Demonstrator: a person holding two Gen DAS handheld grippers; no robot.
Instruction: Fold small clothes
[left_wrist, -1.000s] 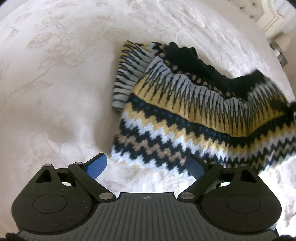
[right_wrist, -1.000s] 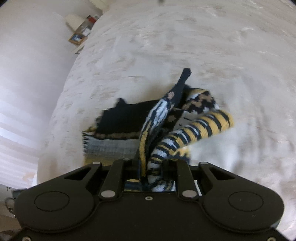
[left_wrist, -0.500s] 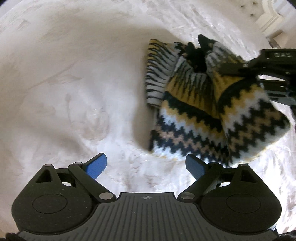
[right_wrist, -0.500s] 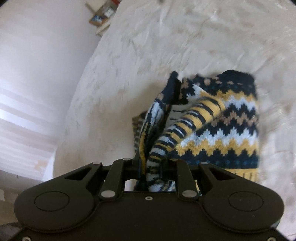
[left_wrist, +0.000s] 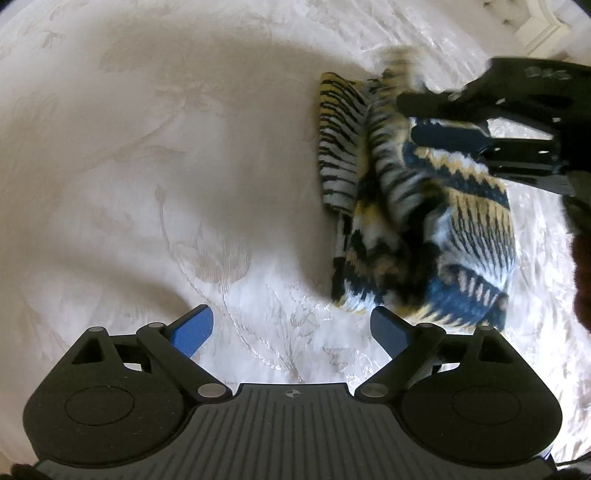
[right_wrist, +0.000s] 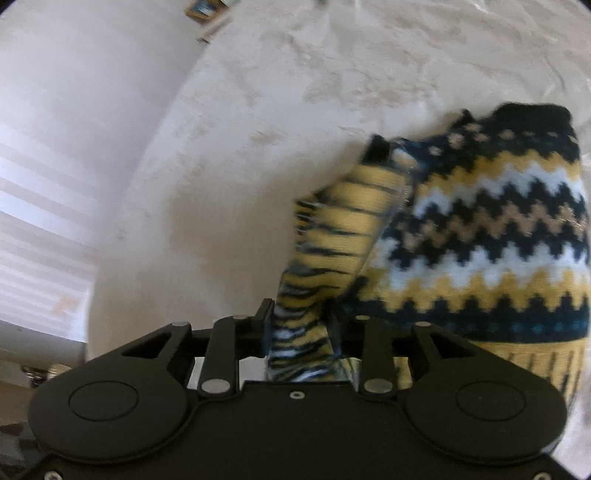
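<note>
A small knitted sweater (left_wrist: 424, 221) with navy, yellow, white and tan zigzag bands lies folded over itself on a cream bedspread (left_wrist: 147, 166). My left gripper (left_wrist: 291, 330) is open and empty, just in front of the sweater's near edge. My right gripper (right_wrist: 299, 325) is shut on a striped sleeve fold of the sweater (right_wrist: 480, 240) and holds it over the body. The right gripper also shows in the left wrist view (left_wrist: 443, 118), above the sweater's far part.
The cream embossed bedspread (right_wrist: 295, 92) fills both views. Its edge drops off at the left of the right wrist view, with a pale wall and floor (right_wrist: 55, 147) beyond. White furniture (left_wrist: 543, 22) stands at the far right corner.
My right gripper has carried the sleeve side across the sweater toward the left, so the garment is now a narrower, doubled bundle. My left gripper stayed open and drew back slightly.
</note>
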